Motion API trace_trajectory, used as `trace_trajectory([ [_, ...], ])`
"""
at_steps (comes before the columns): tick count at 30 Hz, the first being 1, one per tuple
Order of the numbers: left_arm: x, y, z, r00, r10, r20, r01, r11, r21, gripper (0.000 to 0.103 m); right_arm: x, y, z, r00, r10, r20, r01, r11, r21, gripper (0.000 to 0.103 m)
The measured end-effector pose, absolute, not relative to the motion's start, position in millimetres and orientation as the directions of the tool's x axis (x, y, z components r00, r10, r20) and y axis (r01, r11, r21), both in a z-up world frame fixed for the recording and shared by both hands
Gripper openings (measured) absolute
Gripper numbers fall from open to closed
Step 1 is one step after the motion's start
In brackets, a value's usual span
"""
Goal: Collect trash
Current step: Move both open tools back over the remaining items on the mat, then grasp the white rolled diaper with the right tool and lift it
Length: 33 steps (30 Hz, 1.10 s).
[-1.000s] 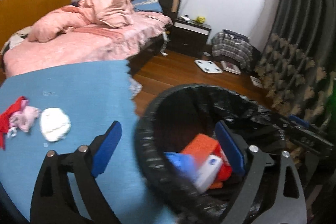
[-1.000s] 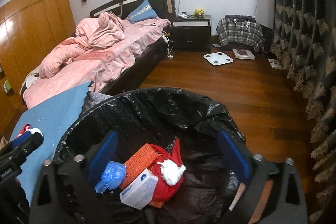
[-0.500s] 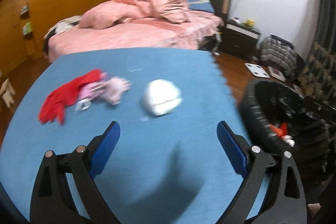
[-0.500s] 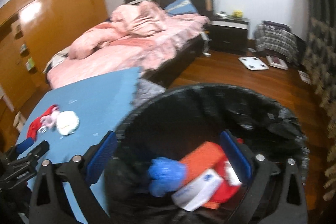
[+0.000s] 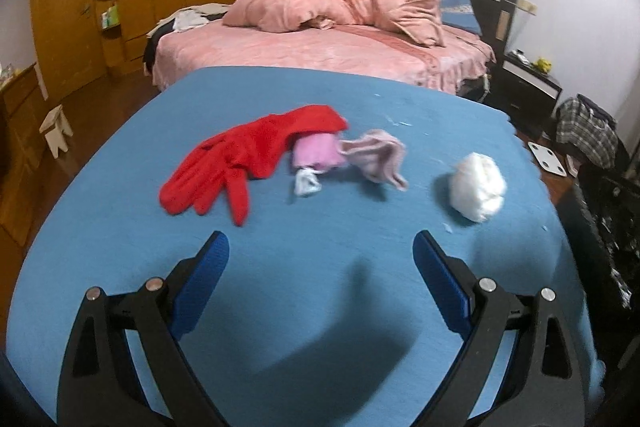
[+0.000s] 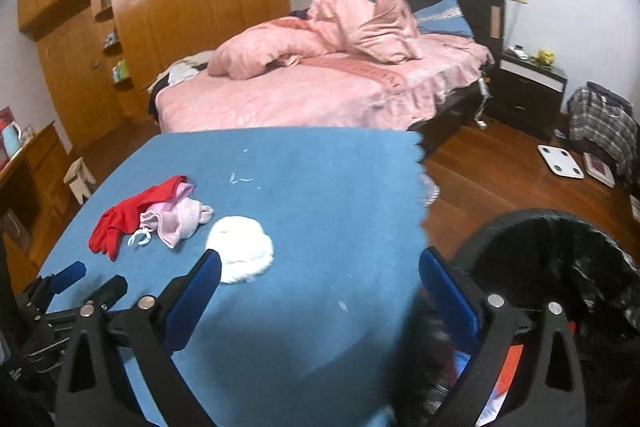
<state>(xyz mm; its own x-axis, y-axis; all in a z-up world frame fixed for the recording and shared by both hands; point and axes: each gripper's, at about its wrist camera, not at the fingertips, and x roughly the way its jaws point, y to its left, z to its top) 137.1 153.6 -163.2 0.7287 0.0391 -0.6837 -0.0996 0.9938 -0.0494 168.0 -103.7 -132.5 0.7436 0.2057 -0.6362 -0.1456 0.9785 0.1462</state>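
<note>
Left tool (image 5: 320,255): we are holding it spread wide and empty above the blue surface (image 5: 320,307), its blue pads aimed toward the litter ahead.
Right tool (image 6: 320,275): we are carrying it released as well, nothing between its pads, hovering over the surface's right-hand edge with the bin just beside it.
Trash bin (image 6: 560,259): black-lined and standing on the wooden floor off the right edge of the surface; we are seeing orange, red and white scraps low inside it, so part of the job looks done.
White wad (image 5: 476,187): we are finding it loose on the surface, the piece lying nearest the bin side, apart from the rest.
Red glove (image 5: 240,163): we are looking at it lying flat, fingers toward us, its cuff overlapping a pink packet (image 5: 316,155).
Pink cloth (image 5: 376,155): crumpled just beside the packet, with a small white scrap (image 5: 306,185) touching the heap's near edge.
Left to do: we are judging several pieces to be waiting, none gripped; a few tiny flecks are also dotting the surface.
Progress: we are estimating the collecting as partway along.
</note>
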Motion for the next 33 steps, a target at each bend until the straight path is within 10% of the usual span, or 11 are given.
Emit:
trace_trajectory([
  [18,177,187,-164,0.746,0.062,-0.663,-0.16,0.983,-0.088,0.091,220,-45,-171,0.669,0.256,-0.698,-0.242,0.963,0.12,0.094],
  [27,174,182,-162,0.757,0.054,-0.651,-0.149,0.985,-0.09,0.091,224,-38,-185,0.597,0.339,-0.727,-0.321,0.931,0.171,0.046],
  [33,174,169,-159,0.77,0.03,-0.638,-0.123,0.987,-0.103,0.091,222,-41,-184,0.612,0.334,-0.717,-0.302,0.936,0.178,0.039],
])
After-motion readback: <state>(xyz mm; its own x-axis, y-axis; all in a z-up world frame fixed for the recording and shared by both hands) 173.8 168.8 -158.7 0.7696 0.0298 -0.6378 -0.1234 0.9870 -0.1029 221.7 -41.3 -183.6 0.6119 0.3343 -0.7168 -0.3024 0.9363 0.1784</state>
